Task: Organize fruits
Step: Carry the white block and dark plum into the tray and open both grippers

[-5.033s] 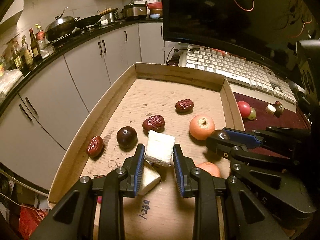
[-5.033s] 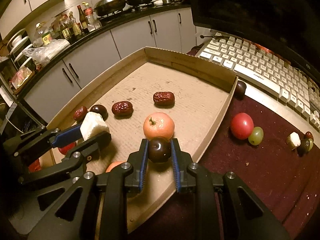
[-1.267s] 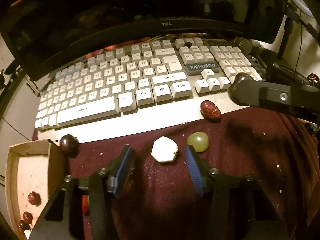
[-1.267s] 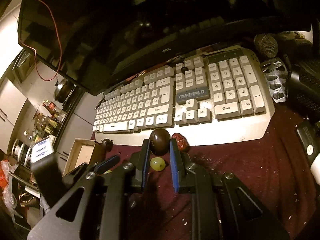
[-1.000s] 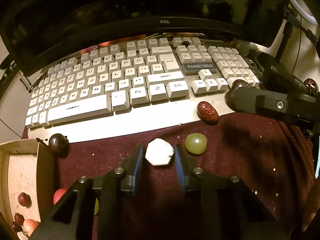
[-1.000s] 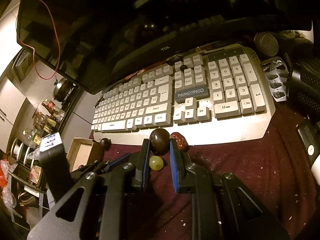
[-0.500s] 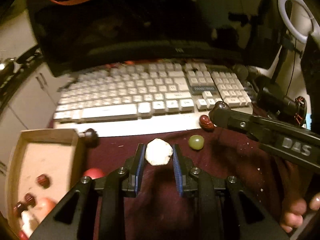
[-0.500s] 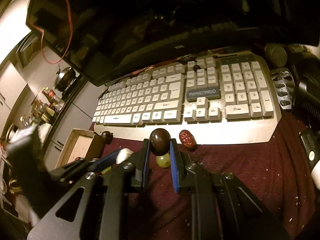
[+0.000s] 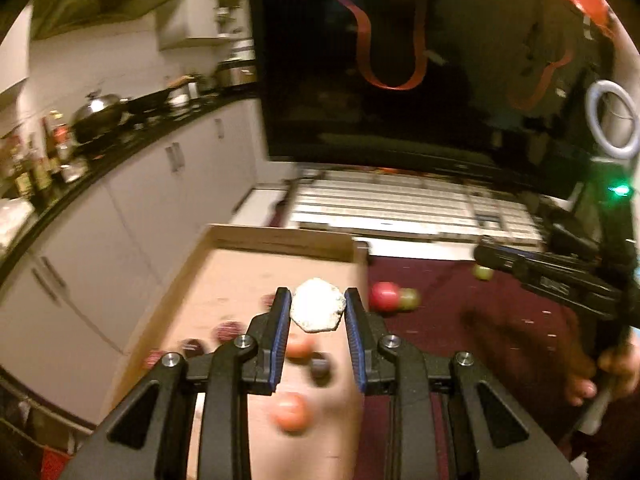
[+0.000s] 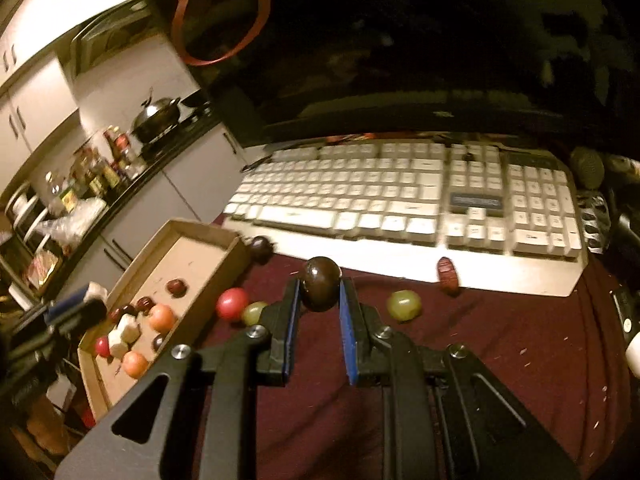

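Maroon cloth (image 10: 500, 340) before keyboard (image 10: 400, 200) — left hand-held gripper (image 9: 318, 312) clamping white chunk (image 9: 317, 306), right hand-held gripper (image 10: 320, 292) clamping dark fruit (image 10: 321, 282).

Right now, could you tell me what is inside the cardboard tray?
In the right wrist view, the cardboard tray holds two orange fruits, white chunks, dark red dates and a small red fruit. Its near corner is hidden behind the left gripper.
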